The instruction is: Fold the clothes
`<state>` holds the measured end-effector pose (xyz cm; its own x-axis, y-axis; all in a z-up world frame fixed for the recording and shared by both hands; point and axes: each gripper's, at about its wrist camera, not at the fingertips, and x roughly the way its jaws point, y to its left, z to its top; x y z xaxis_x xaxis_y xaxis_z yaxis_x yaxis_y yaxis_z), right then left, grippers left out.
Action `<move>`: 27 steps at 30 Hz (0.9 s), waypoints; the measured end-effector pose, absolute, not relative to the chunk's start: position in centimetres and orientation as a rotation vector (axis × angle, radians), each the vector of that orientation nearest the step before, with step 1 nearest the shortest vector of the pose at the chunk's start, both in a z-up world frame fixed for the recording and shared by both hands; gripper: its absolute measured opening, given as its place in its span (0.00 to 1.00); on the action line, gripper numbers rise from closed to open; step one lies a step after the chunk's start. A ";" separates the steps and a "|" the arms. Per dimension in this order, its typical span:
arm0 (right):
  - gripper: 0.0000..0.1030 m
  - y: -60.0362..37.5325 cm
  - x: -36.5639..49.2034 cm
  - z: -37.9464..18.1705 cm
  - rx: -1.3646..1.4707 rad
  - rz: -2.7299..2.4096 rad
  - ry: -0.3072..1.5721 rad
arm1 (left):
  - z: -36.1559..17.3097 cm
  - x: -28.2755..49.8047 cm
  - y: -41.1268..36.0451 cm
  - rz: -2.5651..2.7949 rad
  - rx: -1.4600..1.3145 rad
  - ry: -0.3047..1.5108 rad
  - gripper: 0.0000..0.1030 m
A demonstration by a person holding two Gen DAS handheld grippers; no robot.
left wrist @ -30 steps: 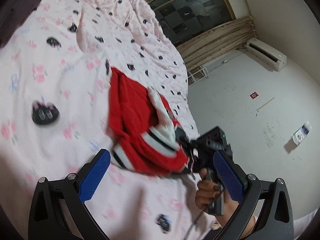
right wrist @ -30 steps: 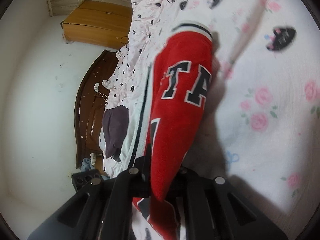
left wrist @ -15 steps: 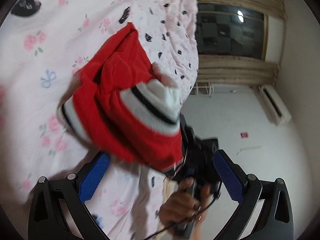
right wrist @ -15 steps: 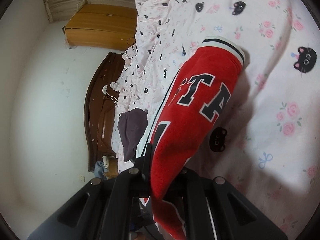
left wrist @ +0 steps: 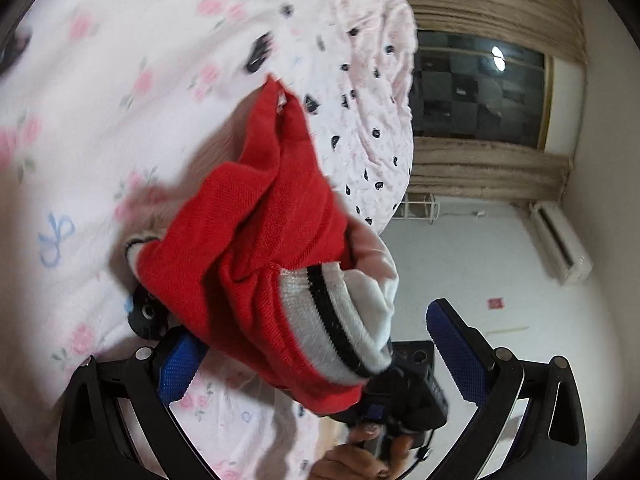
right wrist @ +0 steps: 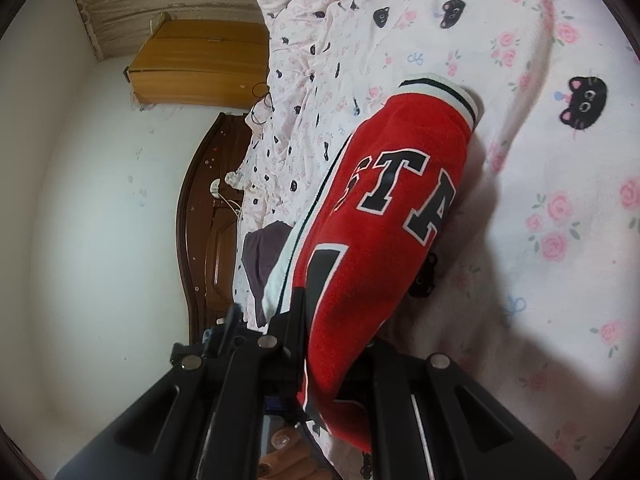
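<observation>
Right tool [right wrist: 336,344] clamped on 1 red garment [right wrist: 384,216] over bed [right wrist: 560,320], left tool [left wrist: 316,356] spread wide, holding nothing

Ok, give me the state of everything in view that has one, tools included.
Red garment: lifted, hanging bunched above the bed.
Right tool: shut on the red garment.
Left tool: open, holding nothing.
Bedsheet: spread out, wrinkled.
Curtains: drawn back from the dark window.

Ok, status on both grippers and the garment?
Right gripper shut on red jersey, lifted over bed sheet. Left gripper open, jersey cuff between fingers. Nothing blocking.
</observation>
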<state>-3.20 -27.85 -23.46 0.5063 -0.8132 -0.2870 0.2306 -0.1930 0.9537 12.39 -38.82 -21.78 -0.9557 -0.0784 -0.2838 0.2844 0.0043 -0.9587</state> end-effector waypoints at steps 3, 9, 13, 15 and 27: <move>0.09 -28.0 -3.4 -23.4 1.485 -1.016 -0.548 | -20.8 12.6 -38.7 -2.073 0.234 1.927 0.99; 0.09 -28.5 -3.6 -23.3 1.504 -0.998 -0.573 | -20.8 13.1 -39.4 -2.079 0.289 1.871 0.94; 0.09 -28.3 -3.9 -23.2 1.505 -1.002 -0.579 | -20.0 12.9 -39.7 -2.161 0.385 1.808 0.70; 0.09 -28.2 -4.0 -23.0 1.502 -1.016 -0.570 | -19.7 12.9 -39.8 -2.192 0.429 1.778 0.54; 0.09 -29.3 -1.4 -18.6 1.419 -1.110 -0.308 | -15.2 16.4 -39.6 -2.212 0.505 1.699 0.31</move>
